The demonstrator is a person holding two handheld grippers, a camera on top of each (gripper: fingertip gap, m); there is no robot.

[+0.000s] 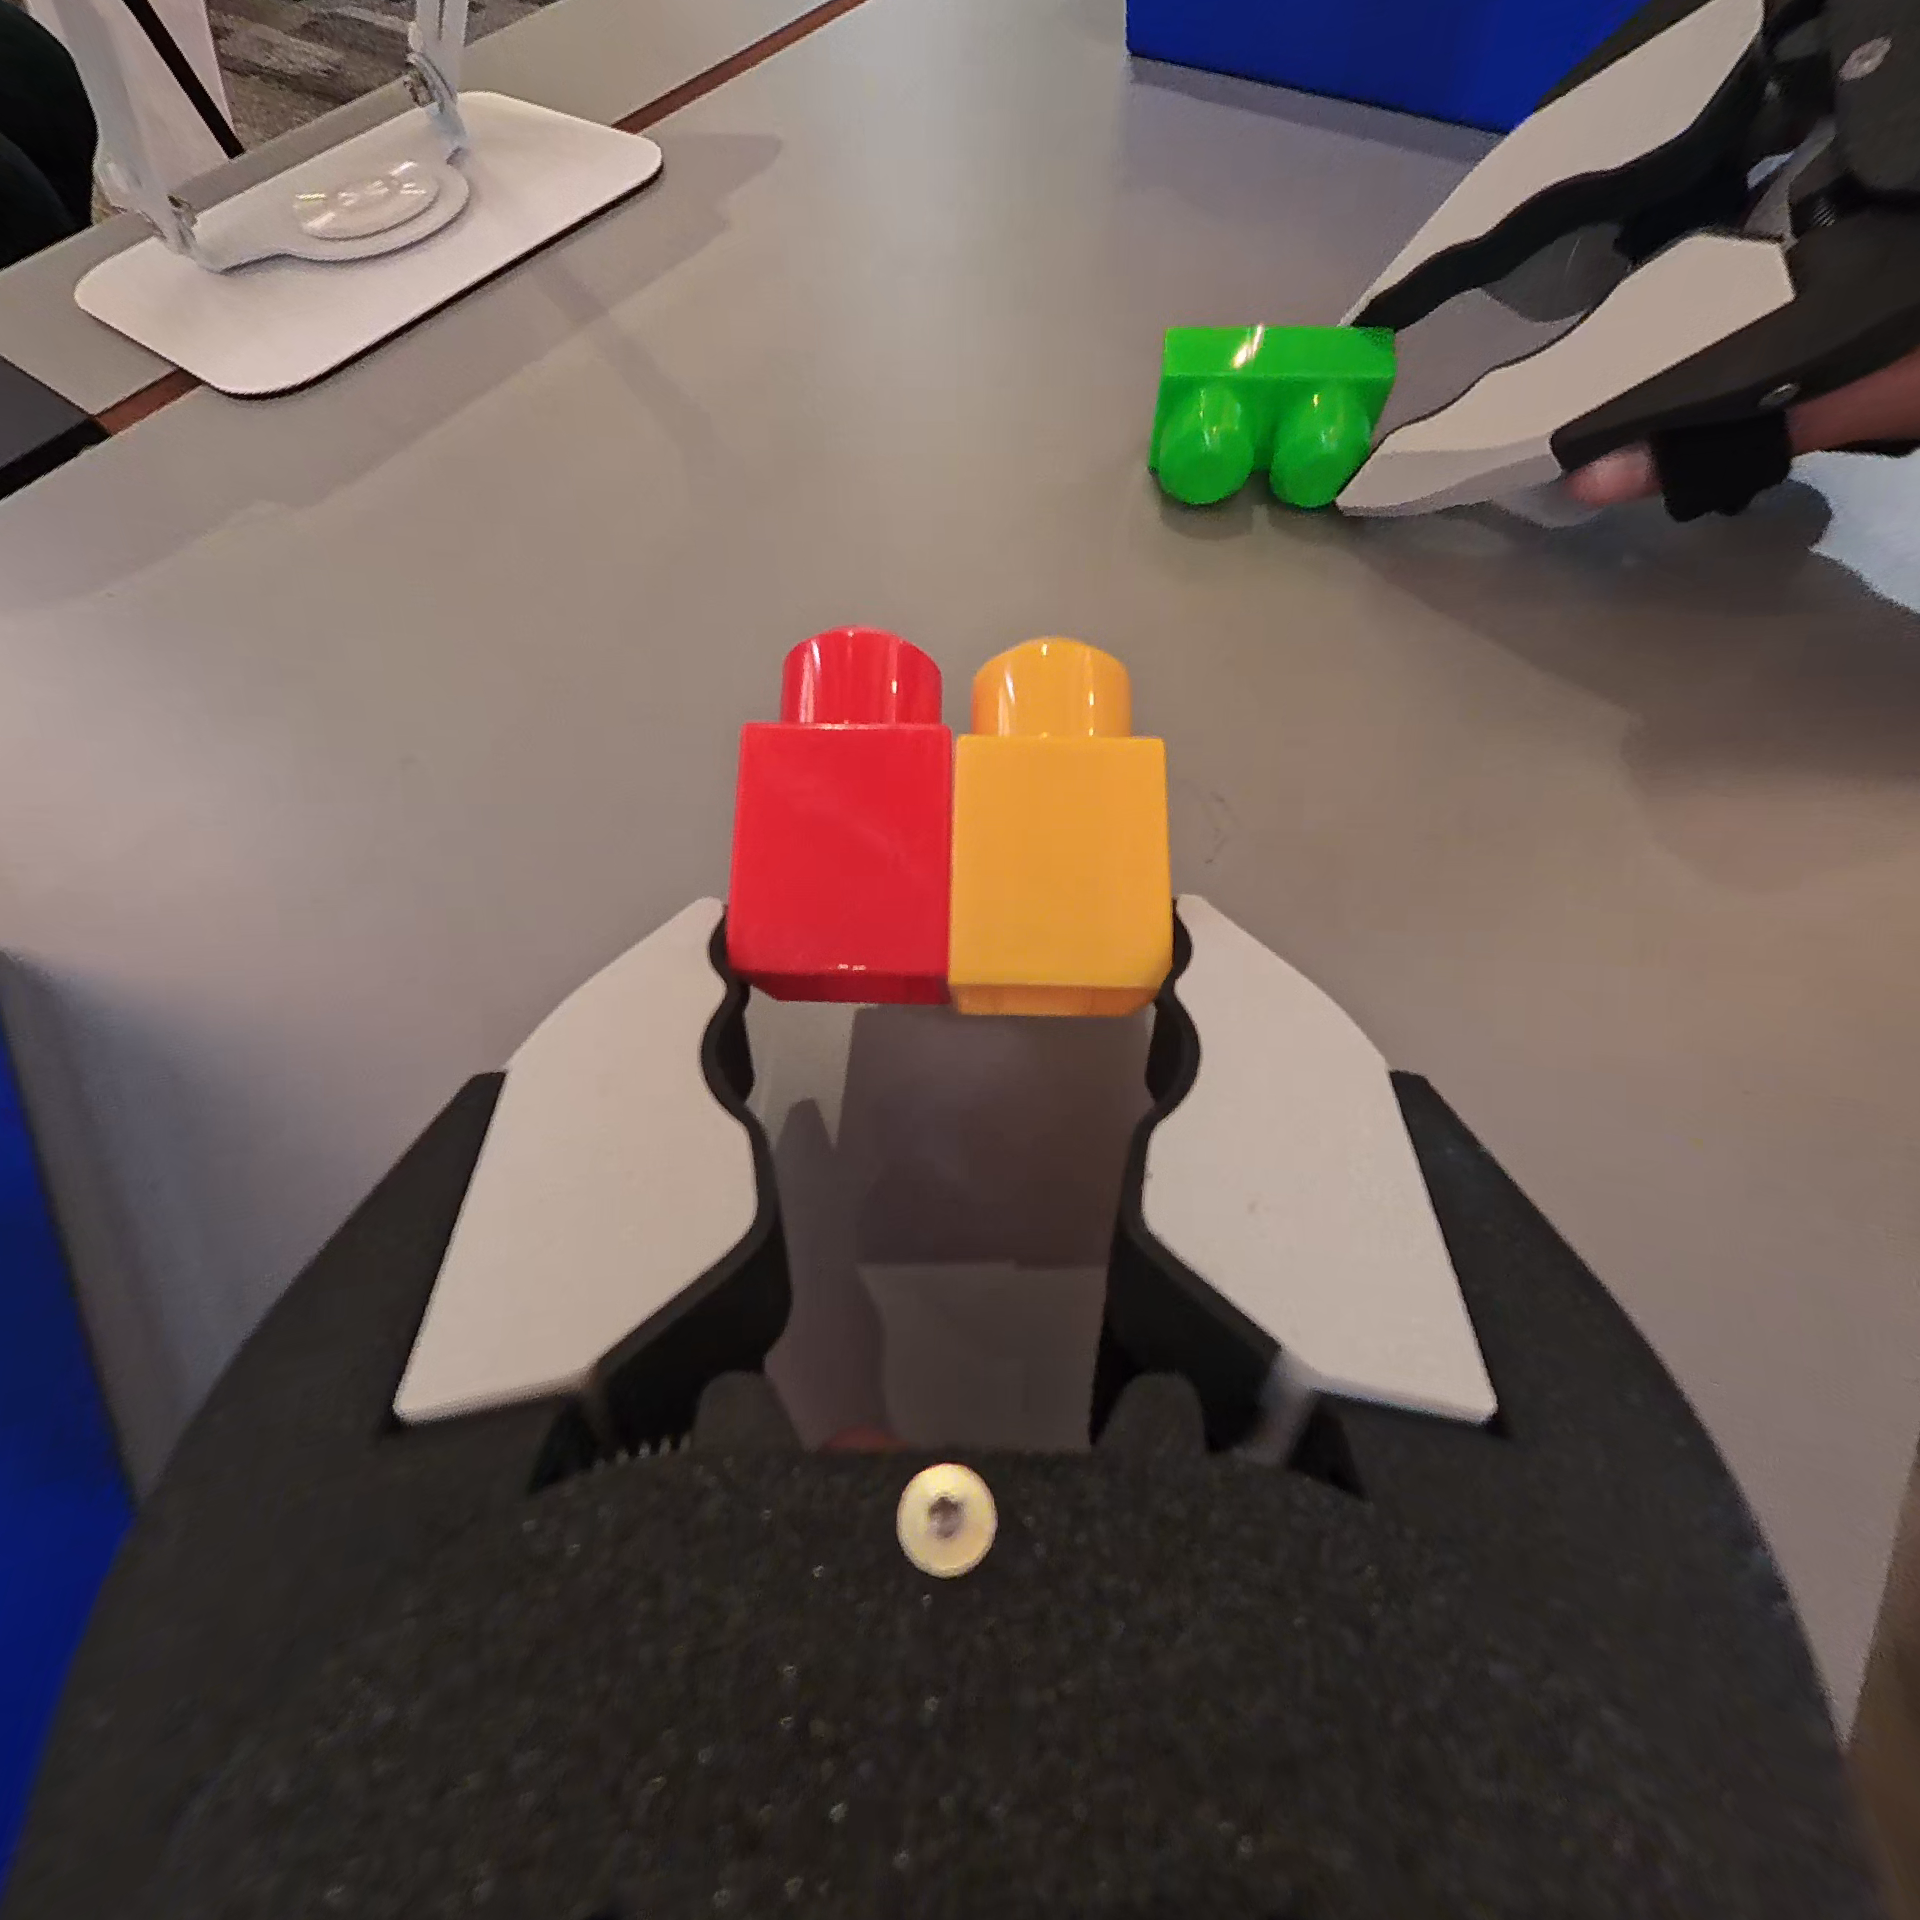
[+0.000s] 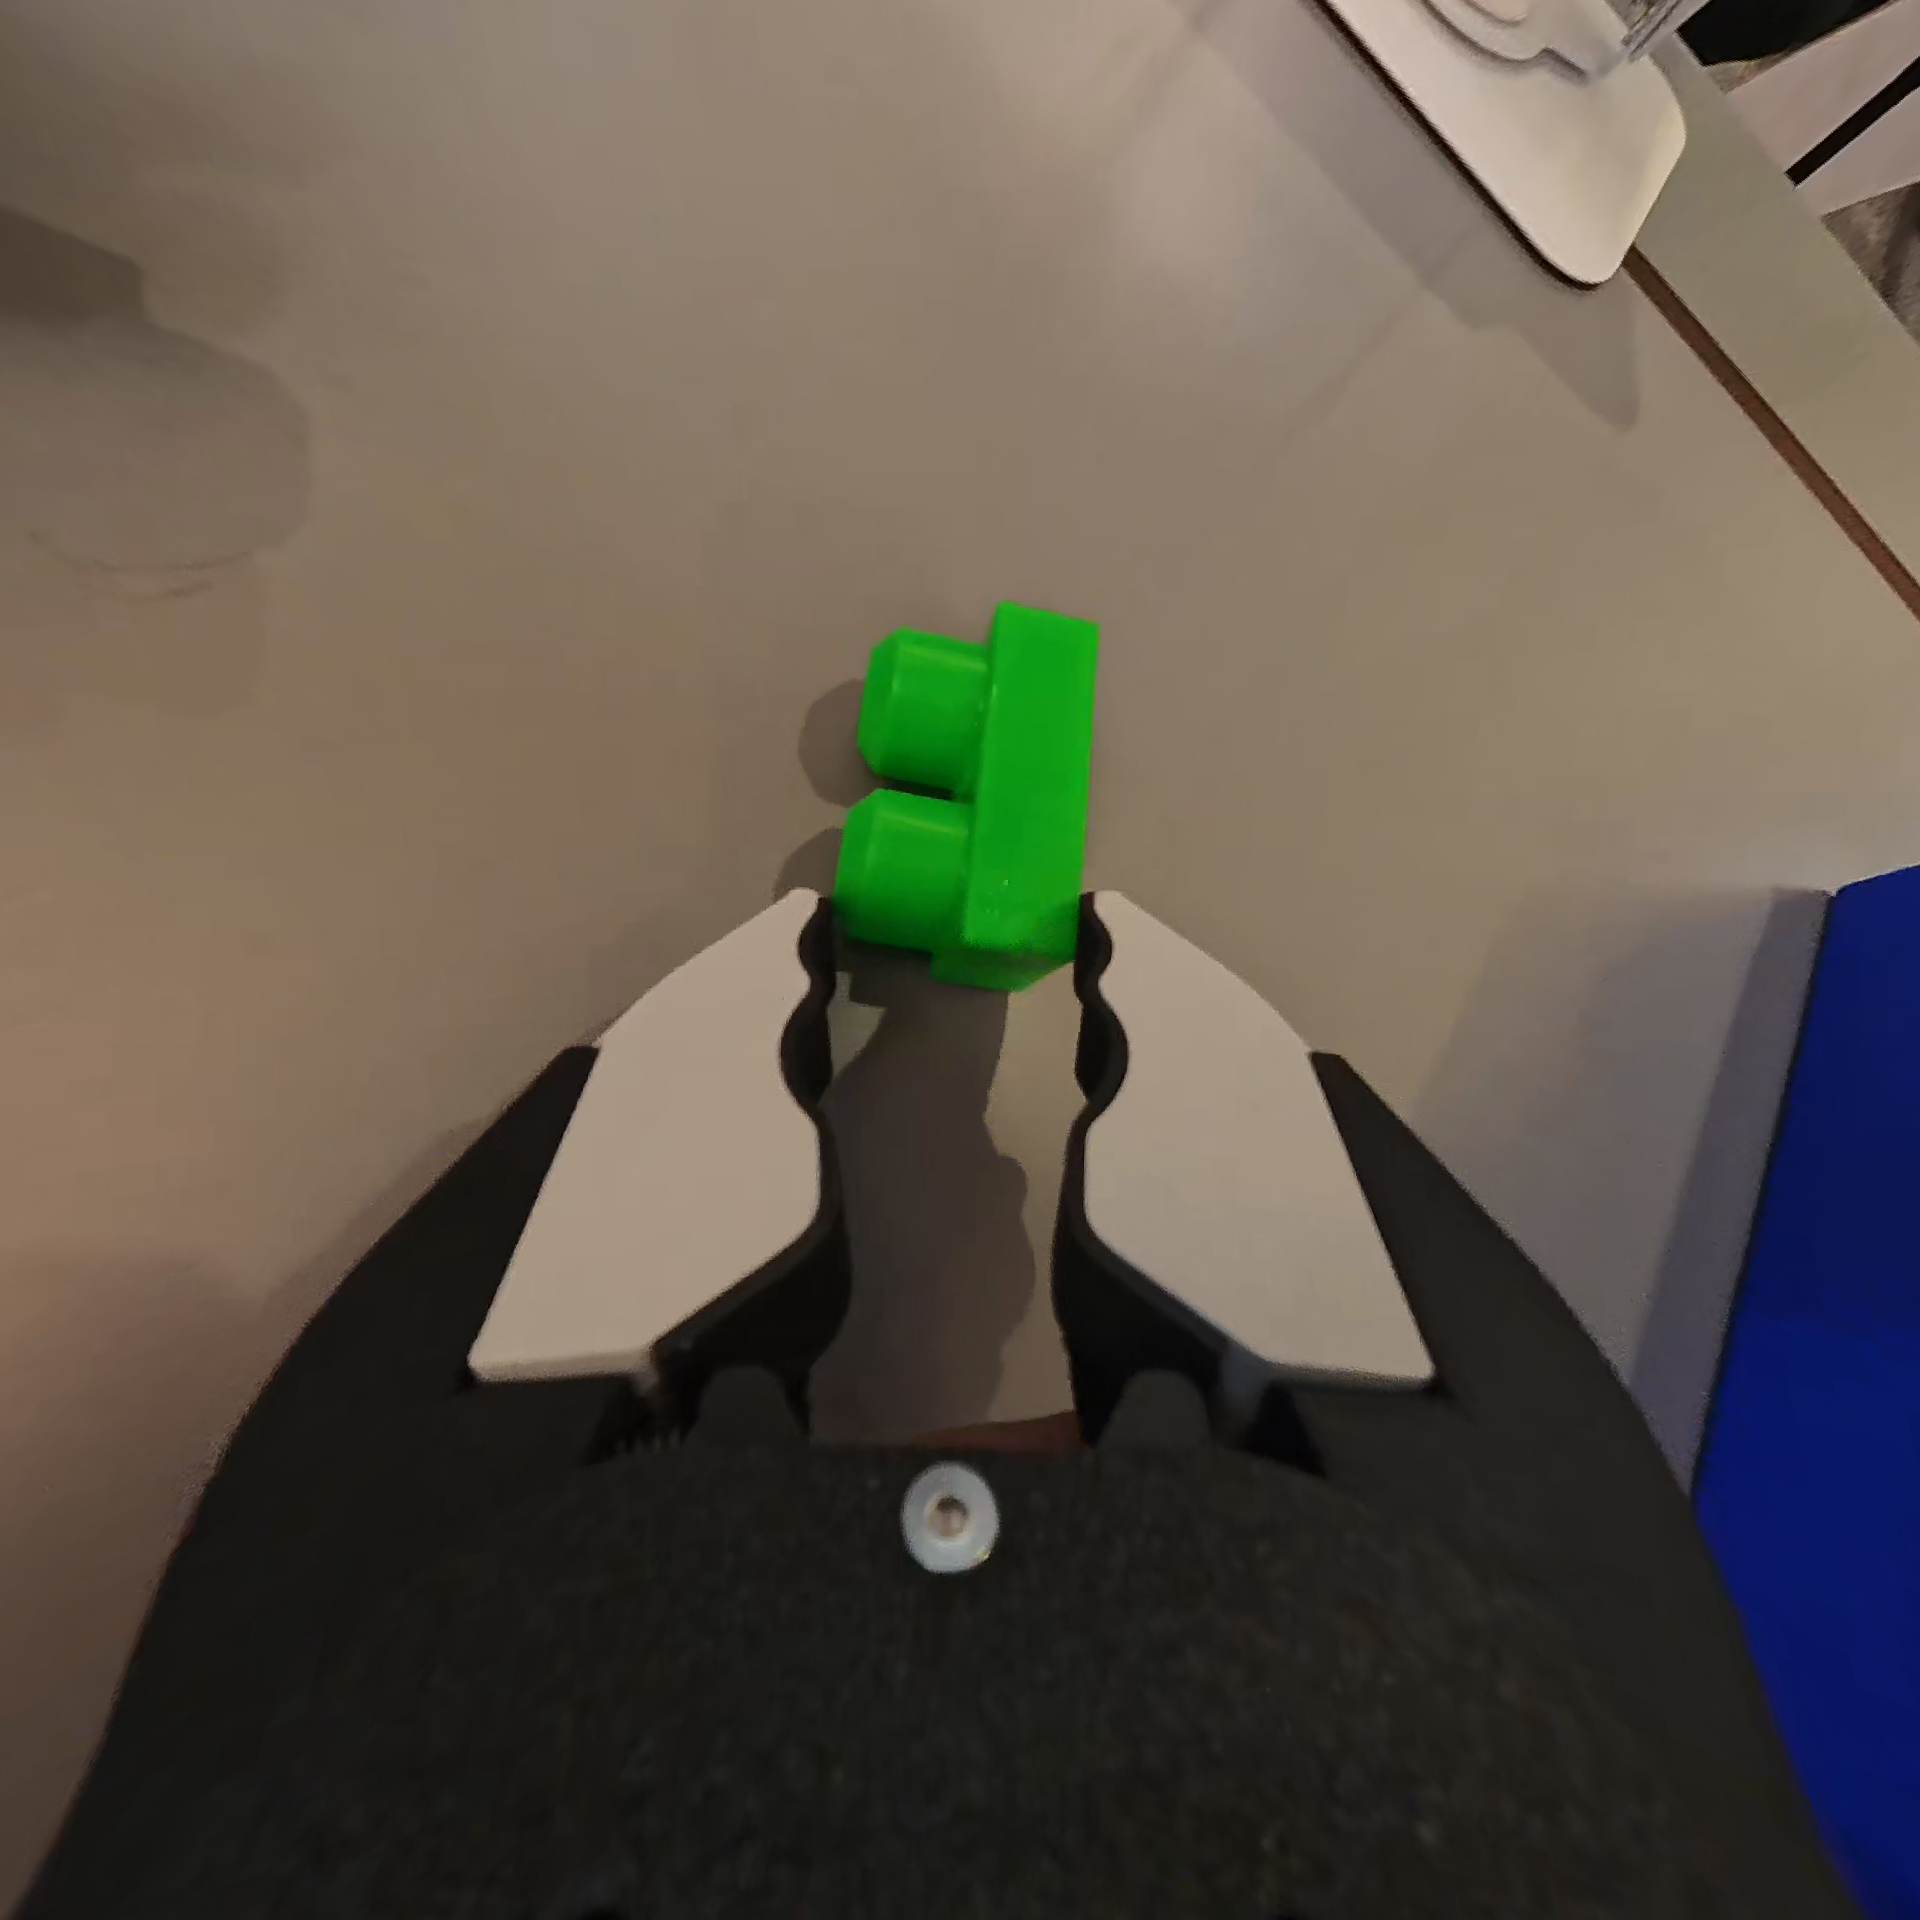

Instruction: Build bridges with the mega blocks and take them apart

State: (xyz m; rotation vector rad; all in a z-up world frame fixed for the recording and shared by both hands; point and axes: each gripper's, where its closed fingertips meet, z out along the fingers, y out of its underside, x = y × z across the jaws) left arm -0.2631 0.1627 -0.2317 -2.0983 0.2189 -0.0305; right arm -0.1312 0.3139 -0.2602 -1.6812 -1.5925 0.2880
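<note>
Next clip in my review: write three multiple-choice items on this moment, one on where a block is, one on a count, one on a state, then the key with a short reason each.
1. Where does the orange plastic block stand?
A. On top of the red block
B. Touching the right side of the red plastic block, seen from the left wrist view
C. Inside the blue bin

2. How many studs does the flat green plastic block have?
A. One
B. Two
C. Four

3. How does the green block lie?
A. Studs up
B. Snapped onto the orange block
C. On its side on the grey table, studs sideways

Key: B, the two stand flush, between the left claw tips. B, two studs show in both views. C, the studs point sideways, its near end between the right claw tips.
</note>
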